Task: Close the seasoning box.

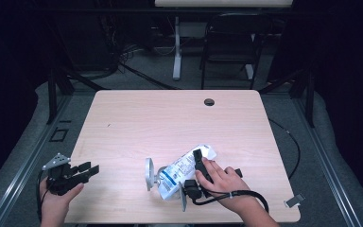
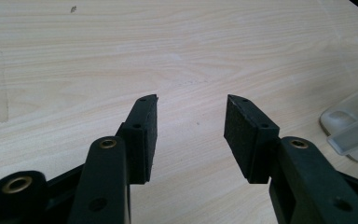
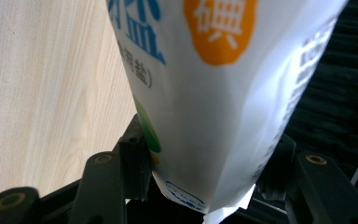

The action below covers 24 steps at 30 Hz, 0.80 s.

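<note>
Pouch: white printed plastic salt bag [image 3: 214, 102] clamped across its width in right gripper [image 3: 205, 182], long axis running away; left gripper [image 2: 191, 135] wide, empty, well apart.

My left gripper [image 1: 87, 169] rests low at the near left edge, held in my left hand [image 1: 56, 198] — its jaws stand apart with nothing between them. My right hand [image 1: 224, 182] lies flat over the right gripper [image 1: 198, 163], whose jaws are clamped — wide — on something white.

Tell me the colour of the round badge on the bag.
Orange, with white characters on the white bag; right gripper view shows it best.
</note>
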Available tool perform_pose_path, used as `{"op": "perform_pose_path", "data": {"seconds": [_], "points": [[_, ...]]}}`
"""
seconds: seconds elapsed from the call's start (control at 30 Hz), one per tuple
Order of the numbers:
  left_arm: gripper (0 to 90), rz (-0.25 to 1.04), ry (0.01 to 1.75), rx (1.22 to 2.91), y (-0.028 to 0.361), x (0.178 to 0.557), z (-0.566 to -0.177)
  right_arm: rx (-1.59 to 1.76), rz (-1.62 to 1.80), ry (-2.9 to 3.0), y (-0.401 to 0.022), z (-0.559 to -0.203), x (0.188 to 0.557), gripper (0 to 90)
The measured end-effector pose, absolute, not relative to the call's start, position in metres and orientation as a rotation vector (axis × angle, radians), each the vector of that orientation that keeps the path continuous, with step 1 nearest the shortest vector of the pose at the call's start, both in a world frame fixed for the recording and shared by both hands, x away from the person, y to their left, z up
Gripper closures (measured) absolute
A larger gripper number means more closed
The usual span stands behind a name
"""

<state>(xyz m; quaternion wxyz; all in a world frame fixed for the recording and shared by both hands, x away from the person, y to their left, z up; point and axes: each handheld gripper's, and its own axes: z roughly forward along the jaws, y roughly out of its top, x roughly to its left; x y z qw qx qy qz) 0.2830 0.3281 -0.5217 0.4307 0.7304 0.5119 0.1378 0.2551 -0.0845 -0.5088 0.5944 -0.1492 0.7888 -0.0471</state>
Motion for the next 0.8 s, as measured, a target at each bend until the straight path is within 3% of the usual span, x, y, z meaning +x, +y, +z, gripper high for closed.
{"op": "perform_pose_path", "data": {"seconds": [0.8], "points": [[54.8,0.339,1.283,1.821,0.3292,0.2832,-0.5220,-0.366,-0.095,1.824,-0.0845,-0.5096,0.2556,48.4]]}}
